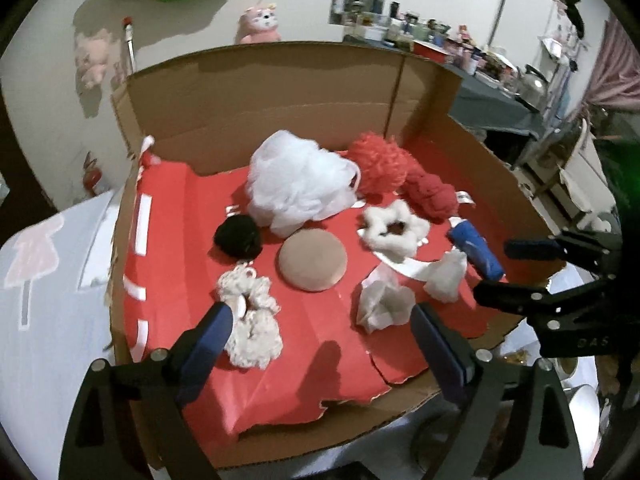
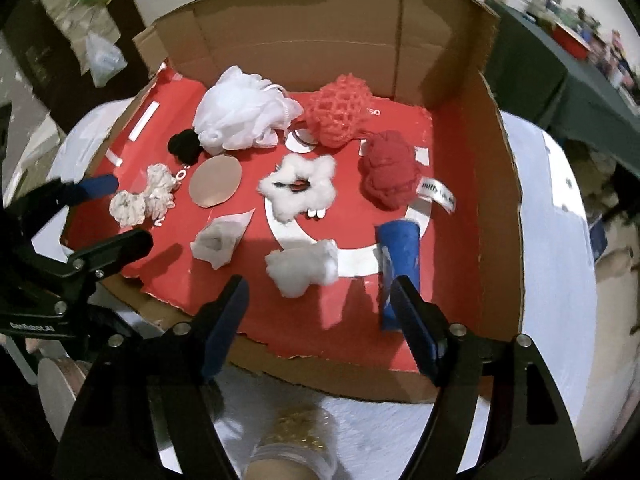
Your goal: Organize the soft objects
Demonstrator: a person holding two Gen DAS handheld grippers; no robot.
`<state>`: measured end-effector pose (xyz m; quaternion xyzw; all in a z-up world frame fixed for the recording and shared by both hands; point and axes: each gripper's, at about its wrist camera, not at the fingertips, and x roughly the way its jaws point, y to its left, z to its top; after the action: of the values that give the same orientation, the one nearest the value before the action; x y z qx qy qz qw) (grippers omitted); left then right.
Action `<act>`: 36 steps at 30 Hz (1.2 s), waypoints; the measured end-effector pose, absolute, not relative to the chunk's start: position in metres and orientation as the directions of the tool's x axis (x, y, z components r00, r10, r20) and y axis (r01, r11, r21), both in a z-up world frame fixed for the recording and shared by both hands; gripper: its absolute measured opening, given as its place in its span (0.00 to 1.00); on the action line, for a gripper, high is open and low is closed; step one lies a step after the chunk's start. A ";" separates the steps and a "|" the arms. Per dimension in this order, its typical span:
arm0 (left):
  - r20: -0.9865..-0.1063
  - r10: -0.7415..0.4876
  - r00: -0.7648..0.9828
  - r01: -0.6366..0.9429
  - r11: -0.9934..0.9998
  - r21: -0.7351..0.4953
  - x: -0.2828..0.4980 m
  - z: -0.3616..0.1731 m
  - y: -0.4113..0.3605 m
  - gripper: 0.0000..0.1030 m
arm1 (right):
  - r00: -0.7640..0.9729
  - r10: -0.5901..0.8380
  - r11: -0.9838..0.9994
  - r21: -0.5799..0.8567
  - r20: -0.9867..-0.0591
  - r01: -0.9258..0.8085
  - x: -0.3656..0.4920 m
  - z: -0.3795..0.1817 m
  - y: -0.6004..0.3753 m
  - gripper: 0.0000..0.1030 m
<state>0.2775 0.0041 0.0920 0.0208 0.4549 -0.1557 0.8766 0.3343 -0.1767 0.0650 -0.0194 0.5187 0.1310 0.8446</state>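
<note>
This looks like a lived-in room of a home. Pink plush toys point(image 1: 260, 24) hang on the white wall, a long table point(image 1: 496, 100) is crowded with bottles and jars, a kettle point(image 1: 534, 80) stands there, and a pink curtain point(image 1: 618, 76) hangs beside.

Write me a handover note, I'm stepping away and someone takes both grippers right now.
Left gripper: open, empty, above the box's near edge.
Right gripper: open, empty, the blue fabric roll just beyond its right finger.
Things: all lie apart on the red paper lining of the open cardboard box: white mesh pouf, round tan pad, black pompom.
Done: nothing is grouped.
Left: sorting them all.
</note>
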 end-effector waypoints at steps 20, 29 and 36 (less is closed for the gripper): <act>-0.833 -0.207 0.513 0.208 0.972 -0.113 0.271 0.078 0.007 0.90 | 0.444 0.207 0.976 0.154 -0.872 -0.153 0.334 0.046 -0.172 0.70; -0.833 -0.217 0.508 0.189 0.972 -0.138 0.270 0.075 0.012 0.90 | 0.472 0.195 0.979 0.142 -0.860 -0.146 0.328 0.047 -0.175 0.70; -0.828 -0.211 0.519 0.189 0.973 -0.129 0.267 0.076 0.012 0.90 | 0.484 0.191 0.980 0.136 -0.854 -0.146 0.324 0.048 -0.175 0.70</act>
<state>0.2674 0.0116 0.0755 -0.0114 0.4766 -0.1147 0.8715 0.3239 -0.1754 0.0479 0.0223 0.4983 0.0979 0.8611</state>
